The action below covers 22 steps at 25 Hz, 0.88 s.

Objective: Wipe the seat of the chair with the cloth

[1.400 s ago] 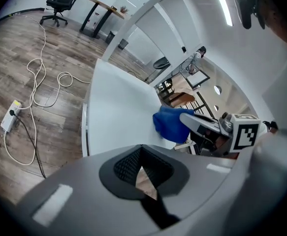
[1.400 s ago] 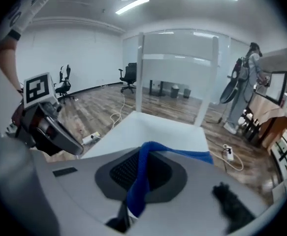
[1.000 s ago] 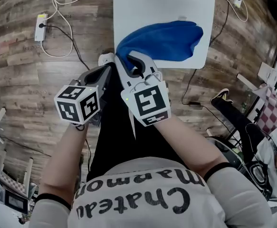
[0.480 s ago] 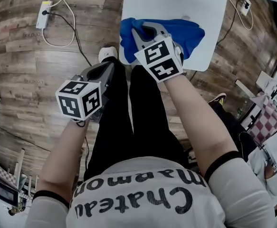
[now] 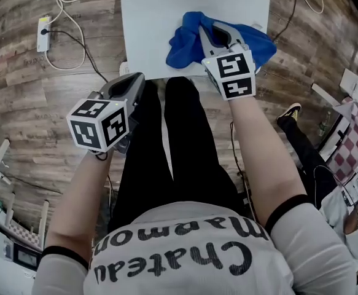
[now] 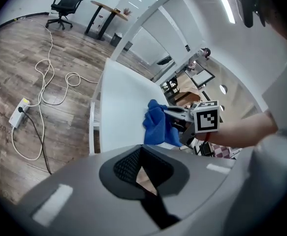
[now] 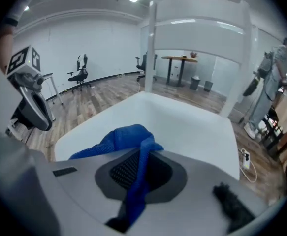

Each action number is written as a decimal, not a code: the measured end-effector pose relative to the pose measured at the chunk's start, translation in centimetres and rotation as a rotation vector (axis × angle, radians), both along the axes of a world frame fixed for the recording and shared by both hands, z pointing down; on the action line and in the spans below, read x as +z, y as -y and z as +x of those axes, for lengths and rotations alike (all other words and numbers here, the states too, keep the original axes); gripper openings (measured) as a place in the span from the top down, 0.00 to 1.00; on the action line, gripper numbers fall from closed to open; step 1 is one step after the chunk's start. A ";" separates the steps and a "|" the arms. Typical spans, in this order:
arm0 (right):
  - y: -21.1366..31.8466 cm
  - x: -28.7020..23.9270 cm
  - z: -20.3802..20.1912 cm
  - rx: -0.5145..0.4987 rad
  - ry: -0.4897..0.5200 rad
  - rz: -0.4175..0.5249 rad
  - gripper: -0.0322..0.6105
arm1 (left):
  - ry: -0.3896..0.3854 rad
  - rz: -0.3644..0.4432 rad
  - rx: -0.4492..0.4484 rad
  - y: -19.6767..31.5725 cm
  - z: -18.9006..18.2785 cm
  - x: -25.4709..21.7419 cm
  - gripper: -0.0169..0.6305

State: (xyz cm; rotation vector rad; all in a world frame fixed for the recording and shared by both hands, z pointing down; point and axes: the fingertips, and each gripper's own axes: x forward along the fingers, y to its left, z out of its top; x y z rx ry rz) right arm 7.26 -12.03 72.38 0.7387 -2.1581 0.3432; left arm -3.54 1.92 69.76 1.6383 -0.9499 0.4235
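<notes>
The white chair seat [image 5: 160, 23] fills the top of the head view. A blue cloth [image 5: 188, 39] lies bunched on its near right part, and my right gripper [image 5: 217, 34] is shut on it and rests over it. In the right gripper view the blue cloth [image 7: 128, 144] runs down between the jaws, with the white seat [image 7: 182, 127] beyond. My left gripper [image 5: 124, 86] hangs off the seat at the left, over the wooden floor, jaws together and holding nothing. The left gripper view shows the cloth [image 6: 159, 127] and the right gripper [image 6: 169, 113] on the seat [image 6: 121, 107].
White cables and a power strip [image 5: 43, 34] lie on the wooden floor left of the chair. The chair's back frame [image 7: 192, 23] rises behind the seat. Another person [image 5: 344, 189] sits at the right edge. My legs [image 5: 166, 152] stand in front of the seat.
My right gripper has carried the cloth from the seat's front left edge across to the near right part, bunching it. The left gripper has barely moved.
</notes>
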 end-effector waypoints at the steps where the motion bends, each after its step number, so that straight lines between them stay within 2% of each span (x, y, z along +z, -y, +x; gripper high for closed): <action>1: 0.5 0.0 1.9 0.044 0.005 -0.001 0.91 | 0.001 -0.002 0.005 0.1 0.7 0.1 0.96; 4: 1.5 -0.1 7.3 0.152 -0.015 0.010 0.91 | -0.004 -0.011 0.033 0.3 3.2 0.2 0.96; 11: 2.5 -0.1 16.9 0.290 -0.113 -0.011 0.91 | -0.046 0.011 0.097 0.9 7.9 -2.2 0.96; 15: 3.0 0.0 20.1 0.326 -0.171 -0.031 0.91 | -0.043 0.029 0.092 1.3 8.4 -3.2 0.96; 18: 3.7 -0.7 22.6 0.413 -0.232 -0.009 0.91 | -0.031 0.034 0.065 1.6 7.7 -3.6 0.96; 20: 3.7 -2.1 22.7 0.444 -0.204 0.023 0.91 | -0.026 0.030 0.046 1.5 7.0 -3.9 0.96; 22: 2.9 -4.0 21.1 0.413 -0.159 0.075 0.91 | -0.021 0.023 0.032 1.2 6.2 -4.1 0.96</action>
